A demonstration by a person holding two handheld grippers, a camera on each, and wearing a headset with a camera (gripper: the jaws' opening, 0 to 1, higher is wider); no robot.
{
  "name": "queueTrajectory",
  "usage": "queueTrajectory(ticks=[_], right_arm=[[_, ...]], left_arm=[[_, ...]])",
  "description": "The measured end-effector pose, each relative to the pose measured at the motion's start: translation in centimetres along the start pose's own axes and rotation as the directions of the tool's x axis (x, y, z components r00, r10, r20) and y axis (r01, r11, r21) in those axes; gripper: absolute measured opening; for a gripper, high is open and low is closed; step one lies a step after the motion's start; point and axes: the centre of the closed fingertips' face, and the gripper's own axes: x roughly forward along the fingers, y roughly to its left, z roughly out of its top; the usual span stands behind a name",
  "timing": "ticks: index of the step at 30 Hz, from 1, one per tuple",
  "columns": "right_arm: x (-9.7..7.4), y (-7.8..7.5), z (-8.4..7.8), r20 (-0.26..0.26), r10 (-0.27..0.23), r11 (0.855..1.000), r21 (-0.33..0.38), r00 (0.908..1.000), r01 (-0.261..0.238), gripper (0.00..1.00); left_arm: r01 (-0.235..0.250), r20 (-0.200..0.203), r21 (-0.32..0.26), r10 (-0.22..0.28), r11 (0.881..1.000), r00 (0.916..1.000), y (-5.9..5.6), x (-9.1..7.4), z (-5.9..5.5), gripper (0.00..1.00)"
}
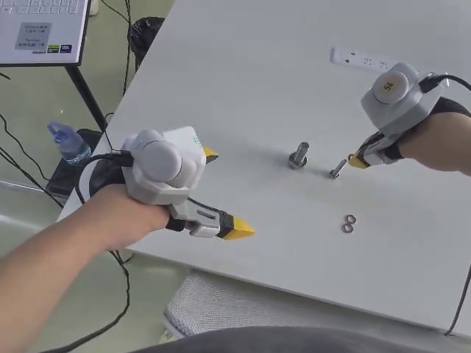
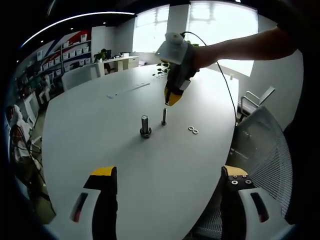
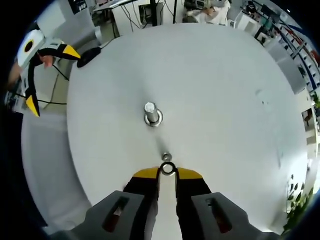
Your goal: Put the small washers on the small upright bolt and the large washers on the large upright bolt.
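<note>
Near the middle of the white table stands the large upright bolt, with the small upright bolt just beside it at its 4 o'clock. The right gripper hangs close over the small upright bolt's top, its fingers pinching a small washer. Two more washers lie together at the small bolt's 6 o'clock. The left gripper hovers by the table's 8 o'clock edge, fingers spread wide, holding nothing.

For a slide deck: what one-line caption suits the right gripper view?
Right tool pinches a small washer near the small upright bolt, large bolt beyond.
</note>
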Motion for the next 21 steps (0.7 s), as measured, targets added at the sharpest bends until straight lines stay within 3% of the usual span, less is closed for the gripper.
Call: queueTrajectory(ticks=[21], right_arm=[[1.2,0.6,0.5,-0.016,0.002,0.999,-0.035,0.9999,-0.002,0.12]], left_arm=[[0.005,0.001,-0.008,-0.005,1.000,1.0000,0.6,0.0,-0.2,0.86]])
